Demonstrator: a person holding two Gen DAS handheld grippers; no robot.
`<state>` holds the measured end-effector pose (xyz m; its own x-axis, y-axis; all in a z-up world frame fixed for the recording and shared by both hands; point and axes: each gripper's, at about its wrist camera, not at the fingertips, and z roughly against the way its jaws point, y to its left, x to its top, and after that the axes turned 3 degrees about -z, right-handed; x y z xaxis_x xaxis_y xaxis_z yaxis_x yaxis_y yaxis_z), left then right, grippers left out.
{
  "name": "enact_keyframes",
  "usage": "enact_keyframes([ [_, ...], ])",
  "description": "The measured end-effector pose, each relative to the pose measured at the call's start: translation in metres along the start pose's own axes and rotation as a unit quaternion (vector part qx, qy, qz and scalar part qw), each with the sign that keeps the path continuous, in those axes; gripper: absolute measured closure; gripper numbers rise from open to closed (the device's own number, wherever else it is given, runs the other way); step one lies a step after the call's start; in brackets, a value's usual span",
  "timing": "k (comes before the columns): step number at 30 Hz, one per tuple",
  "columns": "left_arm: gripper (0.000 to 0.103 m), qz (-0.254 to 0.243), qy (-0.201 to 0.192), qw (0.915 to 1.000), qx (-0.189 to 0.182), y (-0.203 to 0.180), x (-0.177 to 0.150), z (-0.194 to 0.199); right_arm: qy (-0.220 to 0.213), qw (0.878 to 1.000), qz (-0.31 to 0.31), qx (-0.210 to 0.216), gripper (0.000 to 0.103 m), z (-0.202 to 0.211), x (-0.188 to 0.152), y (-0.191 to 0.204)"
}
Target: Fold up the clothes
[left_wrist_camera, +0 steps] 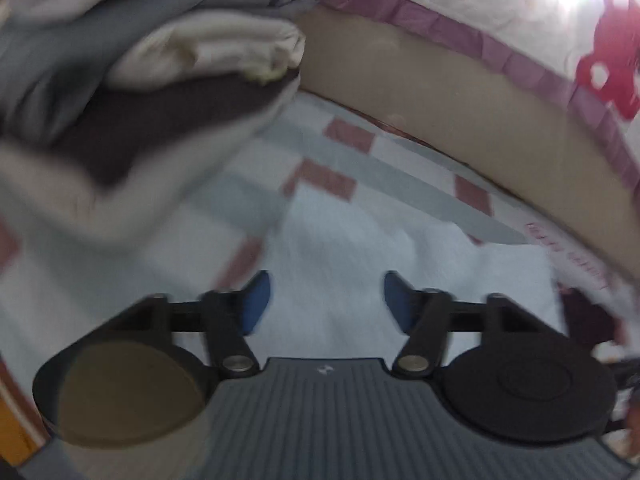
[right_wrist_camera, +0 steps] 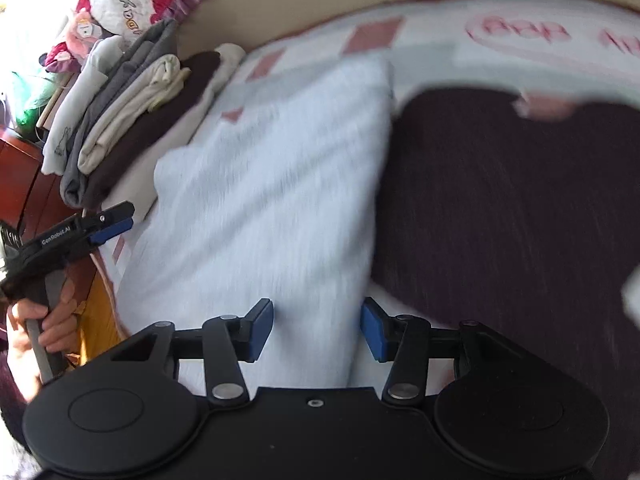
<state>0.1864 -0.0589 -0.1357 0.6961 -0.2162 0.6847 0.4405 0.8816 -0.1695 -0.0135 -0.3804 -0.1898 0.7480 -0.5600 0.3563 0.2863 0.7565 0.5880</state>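
Note:
A pale blue-white garment (right_wrist_camera: 272, 184) lies flat on the bed and also shows in the left wrist view (left_wrist_camera: 340, 280). A dark maroon garment (right_wrist_camera: 512, 208) lies to its right. A stack of folded clothes (right_wrist_camera: 132, 112) sits at the bed's left edge; it fills the upper left of the left wrist view (left_wrist_camera: 140, 92). My right gripper (right_wrist_camera: 317, 328) is open and empty above the near end of the pale garment. My left gripper (left_wrist_camera: 327, 300) is open and empty above the same garment; it also shows at the left of the right wrist view (right_wrist_camera: 116, 222).
A checked bed sheet (left_wrist_camera: 340, 168) covers the bed. A tan headboard (left_wrist_camera: 460, 112) and a purple-frilled quilt (left_wrist_camera: 440, 28) run behind it. A reddish wooden cabinet (right_wrist_camera: 24, 184) stands left of the bed. Toys and a bag lie at the far left (right_wrist_camera: 76, 36).

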Motion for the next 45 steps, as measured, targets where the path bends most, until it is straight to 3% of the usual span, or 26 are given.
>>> enact_keyframes([
  [3,0.038,-0.002,0.016,0.9998,0.006,0.009,0.012,-0.031,-0.009,1.000,0.014,-0.006,0.050,-0.012,0.026,-0.001],
  [6,0.042,0.033,0.033,0.9985,-0.028,0.015,0.018,-0.056,-0.028,0.999,0.008,-0.013,0.049,-0.020,0.051,-0.008],
  [7,0.083,0.031,0.041,0.9977,-0.043,0.013,0.019,-0.060,-0.029,1.000,-0.005,-0.009,0.049,-0.024,0.059,-0.011],
  [8,0.096,0.017,0.047,0.9978,-0.044,0.007,0.021,-0.061,-0.030,0.999,-0.012,-0.007,0.049,-0.027,0.064,-0.012],
  [10,0.097,-0.024,0.017,0.9995,-0.005,-0.009,0.022,-0.050,-0.032,0.999,-0.004,-0.004,0.052,-0.029,0.068,-0.012],
  [11,0.097,-0.030,-0.004,0.9994,0.017,-0.012,0.023,-0.043,-0.032,0.999,0.014,-0.005,0.066,-0.029,0.066,-0.010],
  [12,0.097,-0.031,-0.025,0.9985,0.037,-0.013,0.024,-0.037,-0.033,0.999,0.033,-0.006,0.073,-0.029,0.065,-0.007],
  [15,0.097,-0.016,-0.046,0.9960,0.075,-0.007,0.022,-0.037,-0.052,0.997,0.046,-0.012,0.078,-0.020,0.056,-0.013],
  [19,0.092,-0.018,-0.037,0.9875,0.152,-0.006,0.010,-0.054,-0.066,0.997,0.025,-0.034,0.080,-0.018,0.056,-0.020],
  [22,0.090,-0.018,-0.037,0.9906,0.130,-0.008,0.012,-0.036,-0.069,0.997,0.024,-0.035,0.074,-0.020,0.059,-0.020],
  [25,0.064,-0.037,-0.051,0.9951,0.077,-0.021,0.013,-0.013,-0.074,0.996,0.024,-0.031,0.069,-0.023,0.063,-0.019],
  [26,0.063,-0.043,-0.051,0.9965,0.051,-0.026,0.011,-0.009,-0.076,0.996,0.024,-0.029,0.071,-0.024,0.064,-0.018],
  [27,0.063,-0.049,-0.050,0.9972,0.025,-0.032,0.009,-0.005,-0.078,0.996,0.024,-0.028,0.082,-0.025,0.065,-0.018],
  [31,0.064,-0.075,0.020,0.9969,-0.016,-0.047,-0.010,-0.031,-0.110,0.993,0.020,-0.024,0.090,-0.020,0.063,-0.017],
  [34,0.060,-0.088,0.023,0.9957,0.018,-0.047,-0.015,-0.044,-0.141,0.990,-0.005,-0.029,0.091,-0.011,0.058,-0.021],
  [38,0.060,-0.057,0.019,0.9970,0.048,-0.040,-0.009,-0.040,-0.119,0.992,-0.007,-0.047,0.086,-0.003,0.057,-0.024],
  [41,0.062,-0.072,0.022,0.9925,0.096,-0.045,-0.006,-0.036,-0.071,0.996,-0.052,-0.012,0.079,0.009,0.044,-0.034],
  [43,0.058,-0.081,0.032,0.9891,0.119,-0.047,-0.005,-0.033,-0.034,0.997,-0.072,0.022,0.068,0.013,0.021,-0.036],
  [45,0.058,-0.072,0.059,0.9923,0.081,-0.046,-0.011,-0.020,0.002,0.994,-0.089,0.056,0.054,0.017,-0.003,-0.036],
])
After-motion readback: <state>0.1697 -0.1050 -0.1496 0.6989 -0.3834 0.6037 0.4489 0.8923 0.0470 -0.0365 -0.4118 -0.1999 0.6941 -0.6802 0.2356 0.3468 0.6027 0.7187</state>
